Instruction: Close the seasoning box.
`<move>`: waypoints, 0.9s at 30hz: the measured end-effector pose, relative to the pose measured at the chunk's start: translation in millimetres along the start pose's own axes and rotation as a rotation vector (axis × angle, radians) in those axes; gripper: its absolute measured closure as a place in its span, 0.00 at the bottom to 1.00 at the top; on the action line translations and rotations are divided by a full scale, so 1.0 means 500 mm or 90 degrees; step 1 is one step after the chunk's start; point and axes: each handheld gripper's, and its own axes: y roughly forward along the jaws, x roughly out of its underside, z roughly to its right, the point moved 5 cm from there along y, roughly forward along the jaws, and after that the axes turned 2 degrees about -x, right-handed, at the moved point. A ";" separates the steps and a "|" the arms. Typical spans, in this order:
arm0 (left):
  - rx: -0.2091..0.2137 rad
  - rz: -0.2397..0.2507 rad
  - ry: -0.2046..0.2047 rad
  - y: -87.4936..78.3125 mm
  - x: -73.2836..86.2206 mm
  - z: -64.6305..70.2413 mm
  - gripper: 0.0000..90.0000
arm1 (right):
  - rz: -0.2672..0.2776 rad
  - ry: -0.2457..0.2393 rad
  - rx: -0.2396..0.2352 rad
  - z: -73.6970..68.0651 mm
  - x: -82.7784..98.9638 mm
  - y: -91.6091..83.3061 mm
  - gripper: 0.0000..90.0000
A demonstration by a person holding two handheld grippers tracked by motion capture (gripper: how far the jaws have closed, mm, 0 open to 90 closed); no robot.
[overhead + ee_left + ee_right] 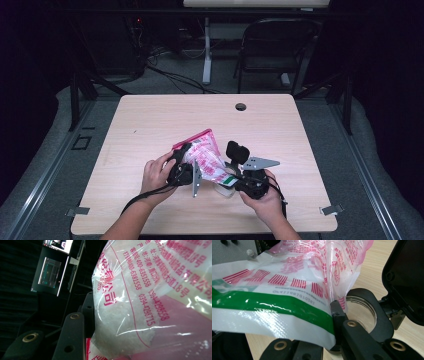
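I have the plastic bag (206, 156) lifted over the table (150, 120), between both tools. My right gripper (239, 183) has its fingers (337, 312) pinched together on the bag's lower edge, just by the green stripe (the film bunches right at the tips). My left gripper (186, 169) has the upper, pink-printed part of the bag lying against the inner face of one finger (72, 340); I believe it is clamping the bag, though its other finger is hidden behind the film.
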 end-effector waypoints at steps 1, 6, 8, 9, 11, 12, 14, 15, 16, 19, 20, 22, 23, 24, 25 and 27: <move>0.001 0.001 0.000 0.000 0.000 0.000 0.69 | 0.000 0.000 -0.001 0.000 0.000 0.000 1.00; -0.001 0.002 0.001 0.000 -0.001 0.000 0.69 | 0.002 0.003 0.000 0.000 0.001 0.001 1.00; -0.002 0.002 0.003 -0.001 -0.001 0.000 0.69 | 0.001 0.002 0.000 0.000 0.001 0.001 1.00; -0.003 0.001 0.004 -0.001 -0.001 -0.001 0.69 | -0.001 0.000 0.000 0.000 0.001 0.001 1.00; -0.004 0.004 0.007 -0.001 -0.002 -0.001 0.69 | -0.002 0.000 0.000 0.000 0.001 0.001 1.00; -0.003 0.004 0.006 -0.001 -0.002 -0.001 0.69 | -0.002 0.000 0.000 0.000 0.001 0.001 1.00; -0.004 0.006 0.007 -0.001 -0.002 -0.001 0.69 | -0.004 -0.001 0.001 0.000 0.002 0.000 1.00; -0.005 0.007 0.009 -0.001 -0.003 -0.001 0.69 | -0.003 0.001 0.001 0.000 0.002 0.000 1.00; -0.005 0.007 0.010 -0.001 -0.003 -0.001 0.69 | -0.004 0.000 0.002 0.001 0.002 -0.001 1.00; -0.005 0.007 0.013 -0.001 -0.004 -0.002 0.69 | -0.006 -0.002 0.001 0.001 0.003 -0.002 1.00; -0.005 0.006 0.014 -0.002 -0.004 -0.002 0.69 | -0.006 -0.002 0.001 0.001 0.003 -0.002 1.00; -0.005 0.005 0.015 -0.002 -0.005 -0.002 0.69 | -0.005 -0.002 0.002 0.001 0.003 -0.002 1.00; -0.005 0.005 0.017 -0.002 -0.005 -0.002 0.69 | -0.006 -0.002 0.002 0.001 0.003 -0.002 1.00; -0.005 0.005 0.017 -0.002 -0.005 -0.002 0.69 | -0.006 -0.002 0.002 0.001 0.004 -0.002 1.00; -0.004 0.005 0.017 -0.002 -0.006 -0.002 0.69 | -0.005 -0.001 0.004 0.000 0.004 -0.002 1.00; -0.005 0.005 0.019 -0.002 -0.006 -0.002 0.69 | -0.006 -0.001 0.004 0.000 0.004 -0.002 1.00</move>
